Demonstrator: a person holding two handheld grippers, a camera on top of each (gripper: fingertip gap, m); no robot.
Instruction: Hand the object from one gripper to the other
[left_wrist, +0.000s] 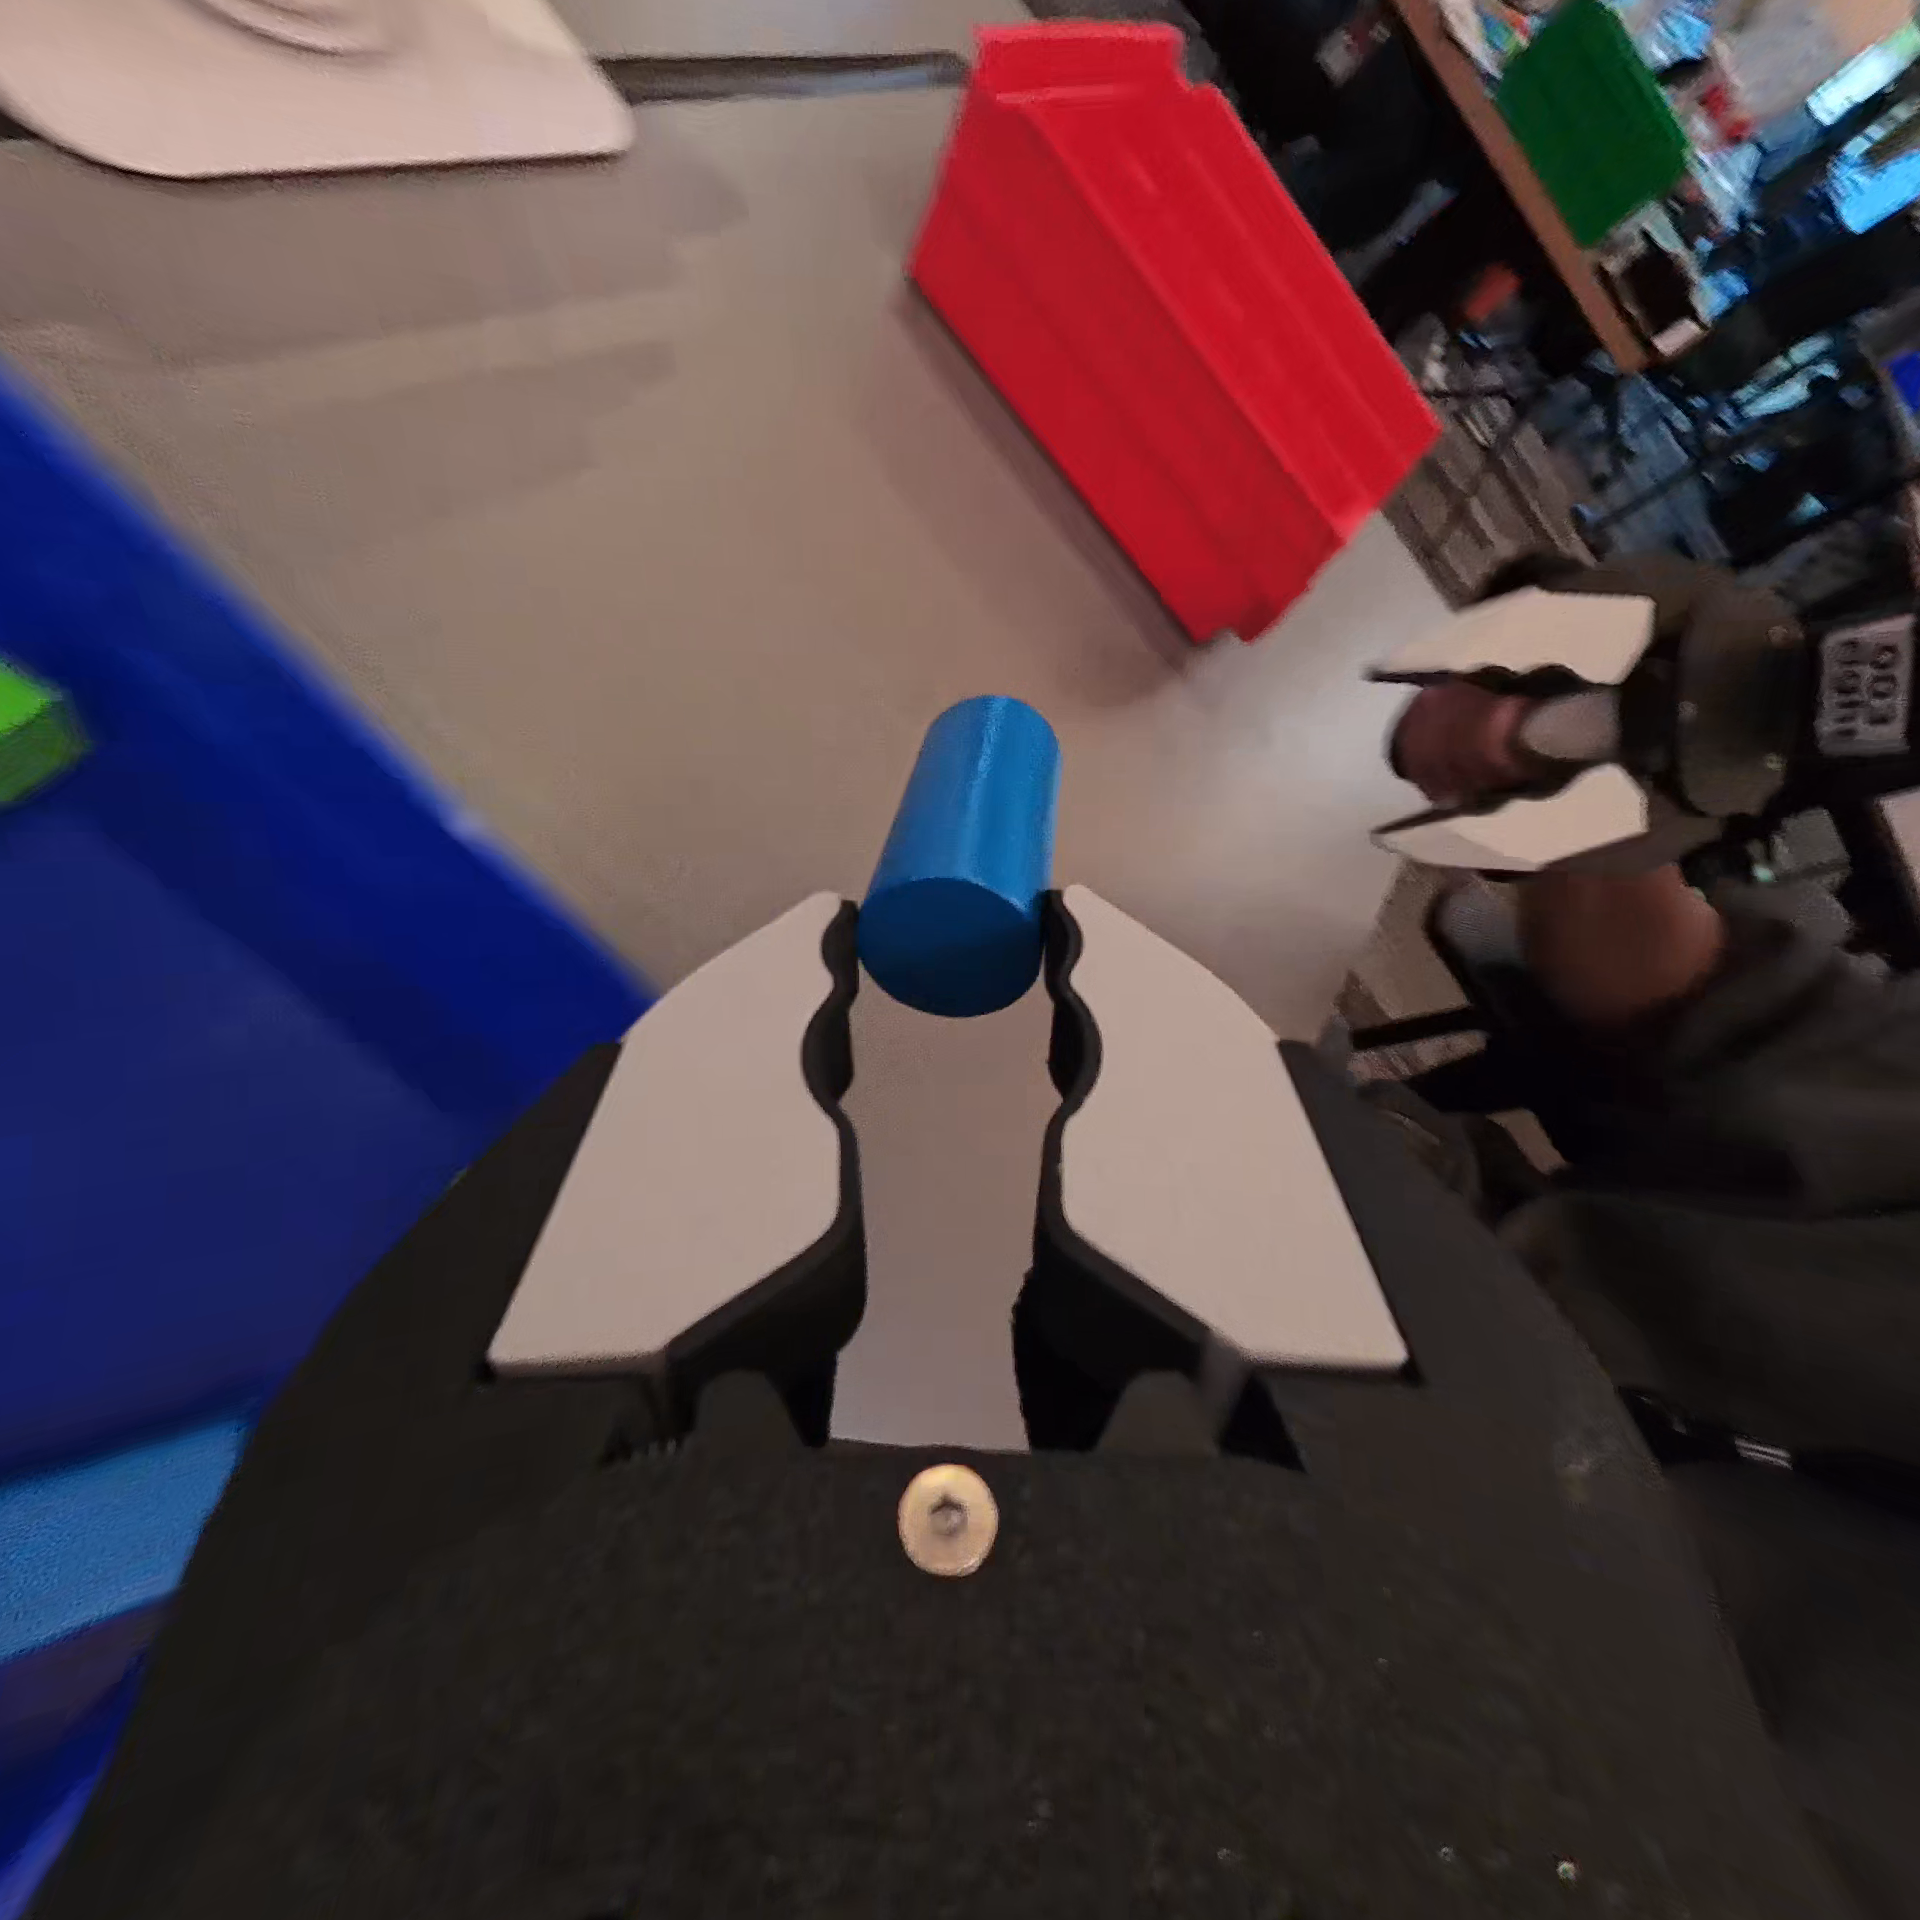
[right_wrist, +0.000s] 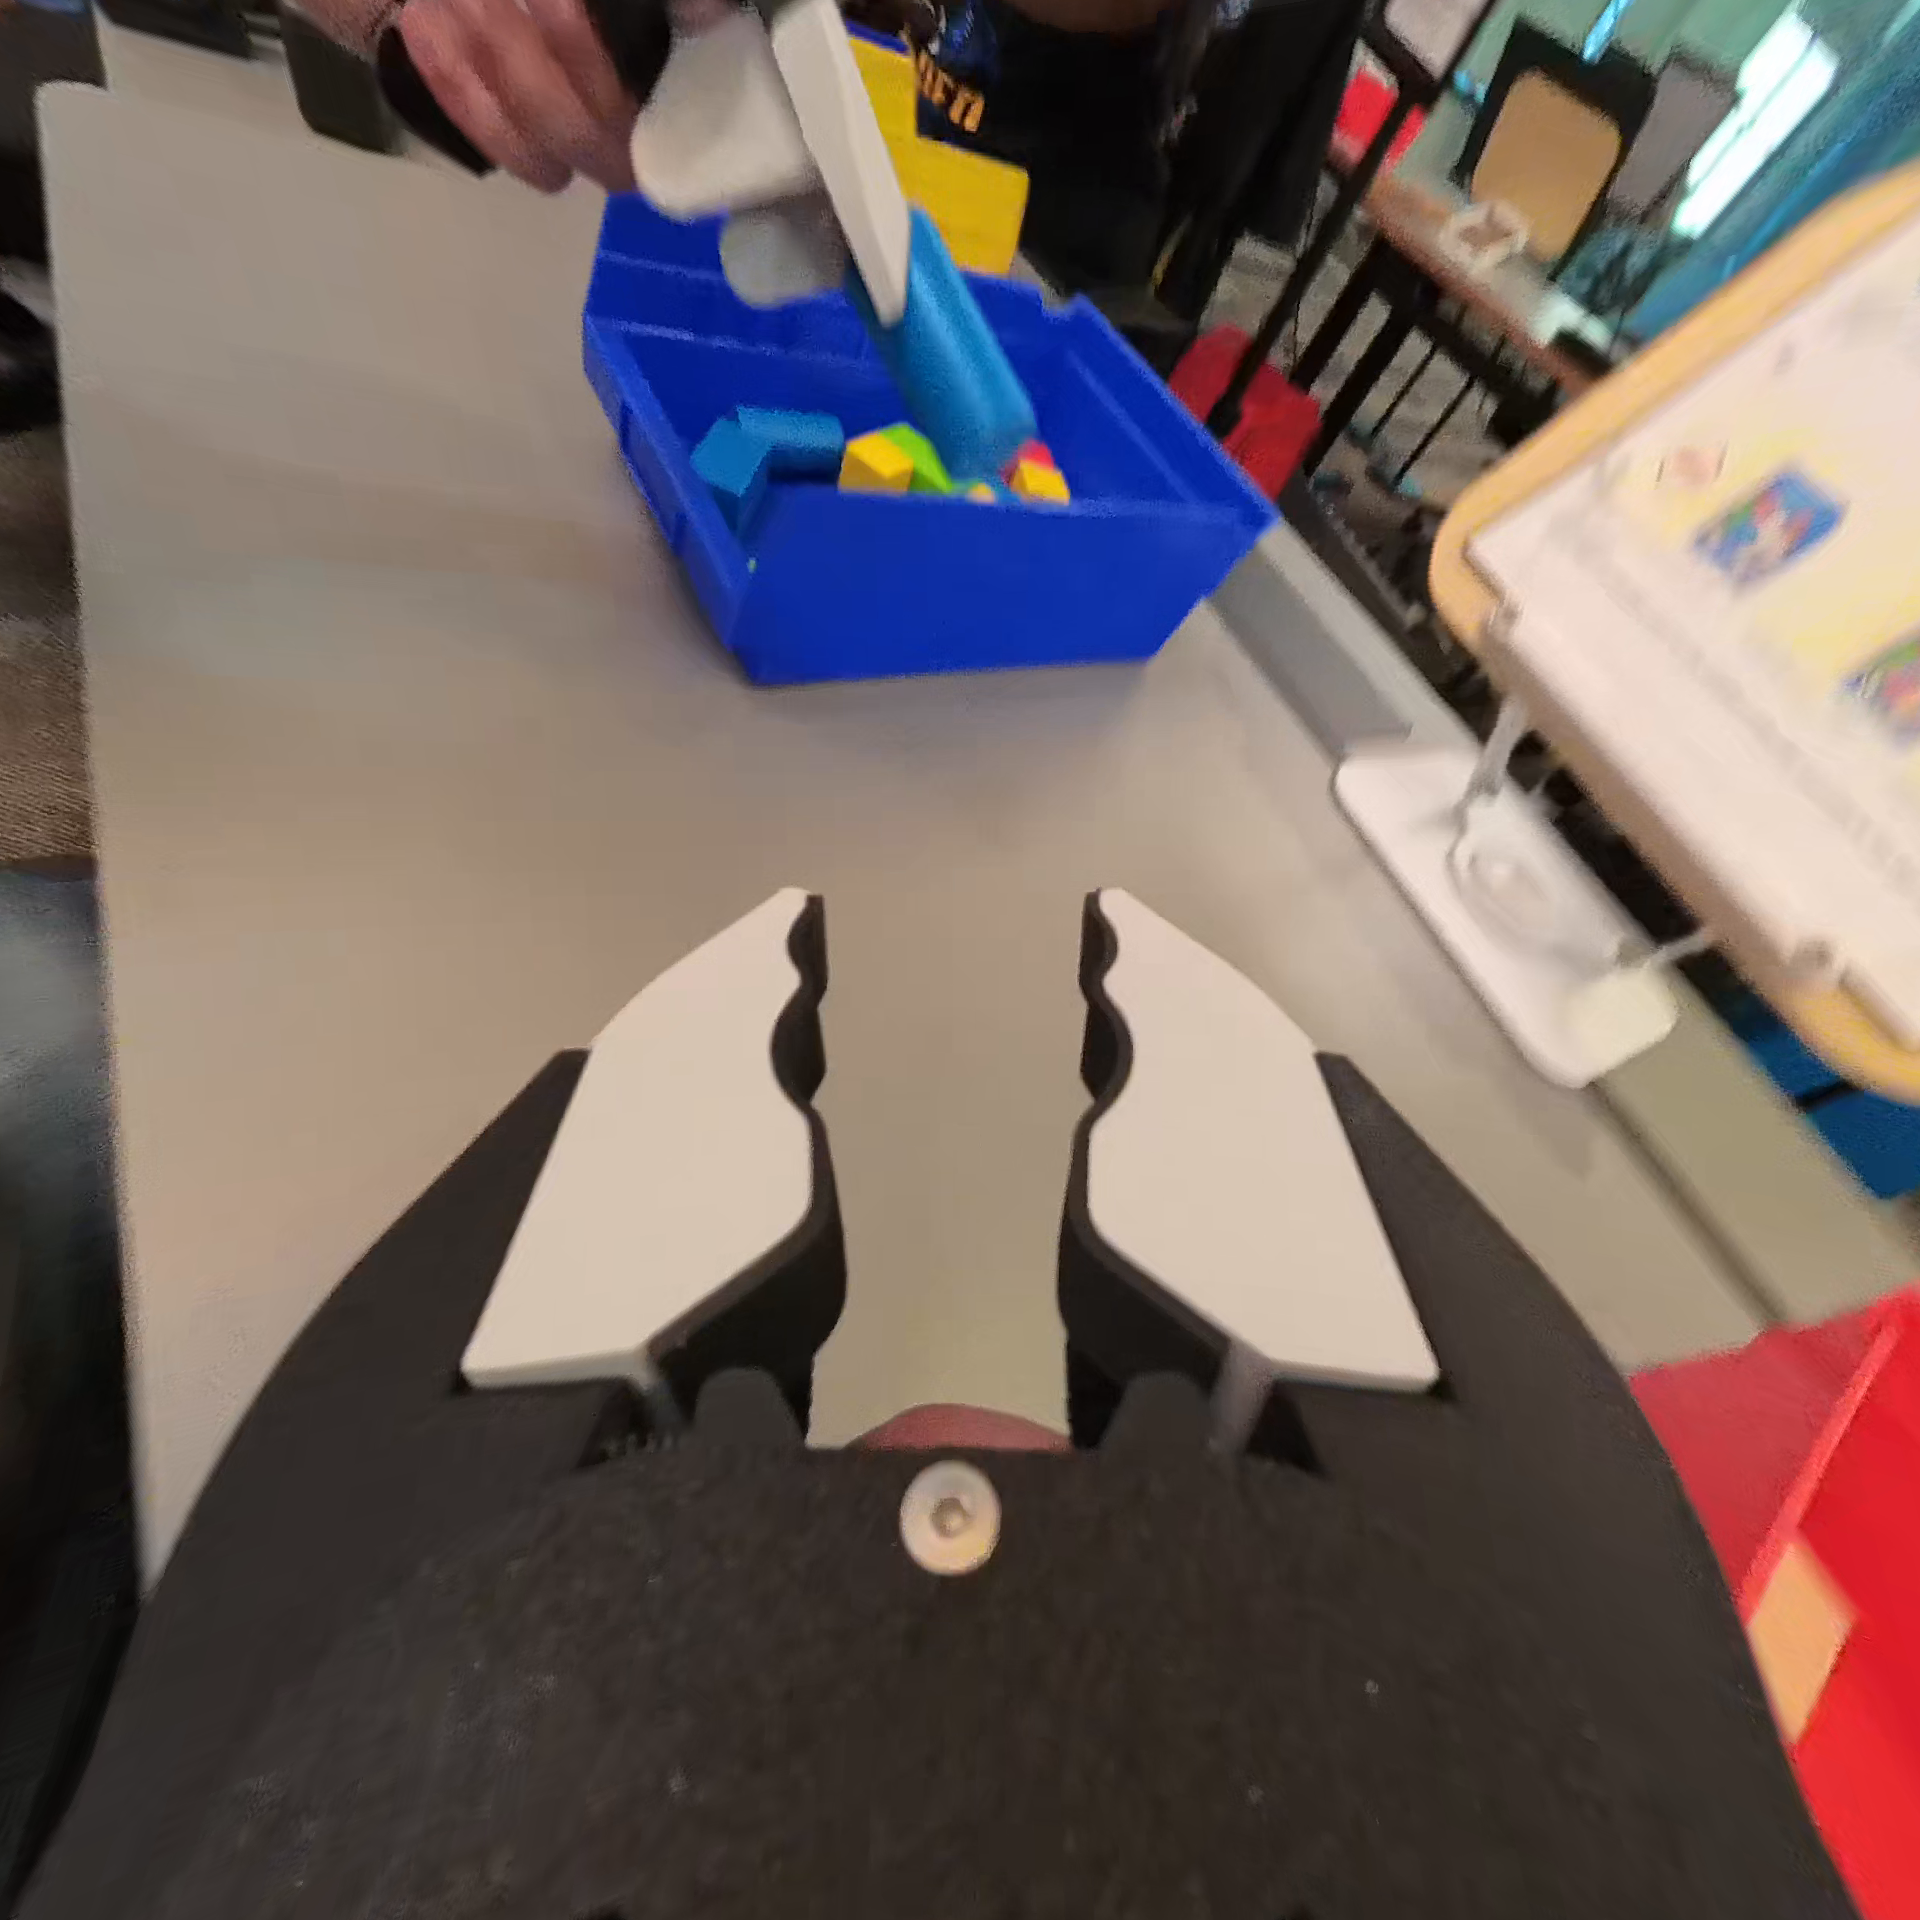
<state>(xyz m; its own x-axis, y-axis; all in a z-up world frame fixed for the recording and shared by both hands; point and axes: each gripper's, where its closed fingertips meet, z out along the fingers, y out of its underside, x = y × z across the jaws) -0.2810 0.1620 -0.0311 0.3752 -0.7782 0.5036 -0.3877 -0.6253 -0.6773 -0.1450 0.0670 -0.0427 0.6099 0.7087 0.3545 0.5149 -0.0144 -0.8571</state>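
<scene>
My left gripper (left_wrist: 951, 920) is shut on a blue cylinder (left_wrist: 961, 868), gripped at its near end between the fingertips and pointing forward above the grey table (left_wrist: 520, 468). In the right wrist view the same cylinder (right_wrist: 951, 353) hangs from the left gripper (right_wrist: 873, 281) above a blue bin (right_wrist: 935, 582). My right gripper (right_wrist: 951, 914) is open and empty, low over the table, well short of the cylinder. It also shows at the right edge of the left wrist view (left_wrist: 1382, 753), jaws apart, pointing towards the cylinder.
A red bin (left_wrist: 1164, 343) stands on the table behind the cylinder. The blue bin (left_wrist: 208, 935) holds several coloured blocks (right_wrist: 894, 462). A white stand with a board (right_wrist: 1662, 623) is at the table's right edge. A person's hand (right_wrist: 509, 94) holds the left gripper.
</scene>
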